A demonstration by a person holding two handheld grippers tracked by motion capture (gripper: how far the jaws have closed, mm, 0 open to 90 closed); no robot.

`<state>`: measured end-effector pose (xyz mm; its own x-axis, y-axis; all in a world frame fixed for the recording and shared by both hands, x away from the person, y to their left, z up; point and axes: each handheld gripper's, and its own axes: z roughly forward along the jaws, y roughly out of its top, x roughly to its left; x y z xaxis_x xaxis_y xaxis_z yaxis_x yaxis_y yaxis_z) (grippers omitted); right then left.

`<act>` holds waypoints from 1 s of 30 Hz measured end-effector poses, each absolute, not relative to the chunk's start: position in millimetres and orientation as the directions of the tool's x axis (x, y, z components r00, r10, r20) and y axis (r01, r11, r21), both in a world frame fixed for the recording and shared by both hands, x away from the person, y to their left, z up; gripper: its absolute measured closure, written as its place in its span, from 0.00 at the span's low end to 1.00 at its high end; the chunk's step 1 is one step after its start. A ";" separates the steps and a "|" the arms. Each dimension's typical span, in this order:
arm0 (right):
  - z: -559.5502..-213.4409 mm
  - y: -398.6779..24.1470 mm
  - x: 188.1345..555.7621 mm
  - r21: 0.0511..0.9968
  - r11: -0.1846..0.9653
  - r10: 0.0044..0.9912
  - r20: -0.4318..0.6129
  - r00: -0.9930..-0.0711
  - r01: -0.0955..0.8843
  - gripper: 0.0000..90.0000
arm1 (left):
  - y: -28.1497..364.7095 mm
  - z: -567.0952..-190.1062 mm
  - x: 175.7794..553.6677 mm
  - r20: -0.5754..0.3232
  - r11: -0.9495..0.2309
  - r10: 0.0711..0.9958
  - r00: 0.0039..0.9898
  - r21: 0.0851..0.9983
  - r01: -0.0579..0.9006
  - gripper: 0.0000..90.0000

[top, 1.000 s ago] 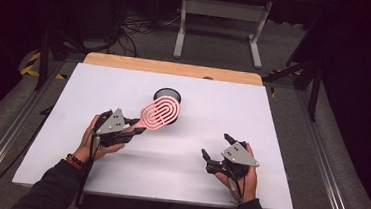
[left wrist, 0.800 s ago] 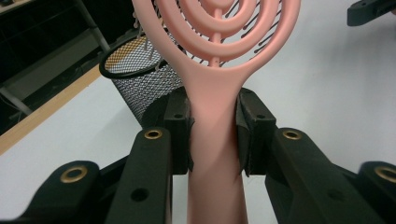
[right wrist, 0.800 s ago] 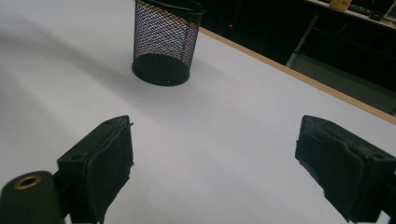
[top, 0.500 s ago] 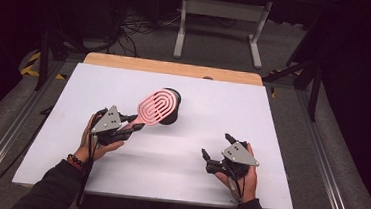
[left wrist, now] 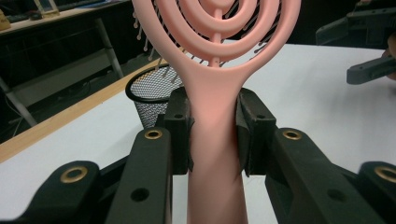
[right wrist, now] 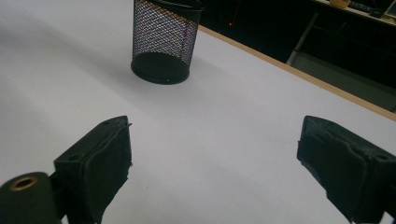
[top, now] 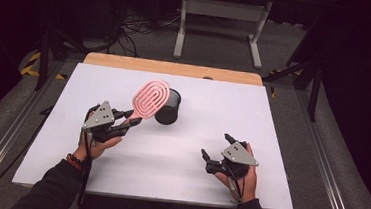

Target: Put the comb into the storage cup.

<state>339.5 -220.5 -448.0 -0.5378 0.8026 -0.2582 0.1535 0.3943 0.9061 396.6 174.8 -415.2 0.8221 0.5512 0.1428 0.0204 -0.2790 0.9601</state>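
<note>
The left tongs are clamped on the handle of a pink hairbrush; in the left gripper view both pads press the handle from either side, with the brush's looped, bristled head rising above them. Over the last second the brush has tilted up and swung toward the left hand: a second ago its head lay lower, across the front of the black mesh pencil cup, and now it stands raised at a slant just left of the cup, overlapping the cup's left rim in the high view. The cup itself has not moved and stands upright near the middle of the white desk.

The right tongs rest well apart from all this, low over the near right part of the desk, jaws wide apart with nothing between them; the right gripper view looks past them to the cup, which looks empty.

The lift probably means the brush is being brought upright so that it can go into the cup. It is not yet over the opening, so the placing remains to be done, and the handle end would have to be turned downward first.
</note>
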 end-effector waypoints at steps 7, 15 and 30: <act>-448.3 -220.1 339.6 0.905 0.396 0.801 -0.259 -0.540 0.154 0.12 | 177.2 -411.8 395.7 0.126 -0.243 0.555 0.822 0.970 0.015 0.77; -449.2 -219.3 340.0 0.904 0.397 0.799 -0.257 -0.543 0.156 0.12 | 178.5 -411.2 395.1 0.112 -0.208 0.562 0.819 0.978 0.009 0.77; -440.9 -217.5 340.3 0.927 0.349 0.810 -0.222 -0.543 0.141 0.11 | 170.5 -413.1 390.8 0.121 -0.201 0.574 0.810 0.980 -0.004 0.77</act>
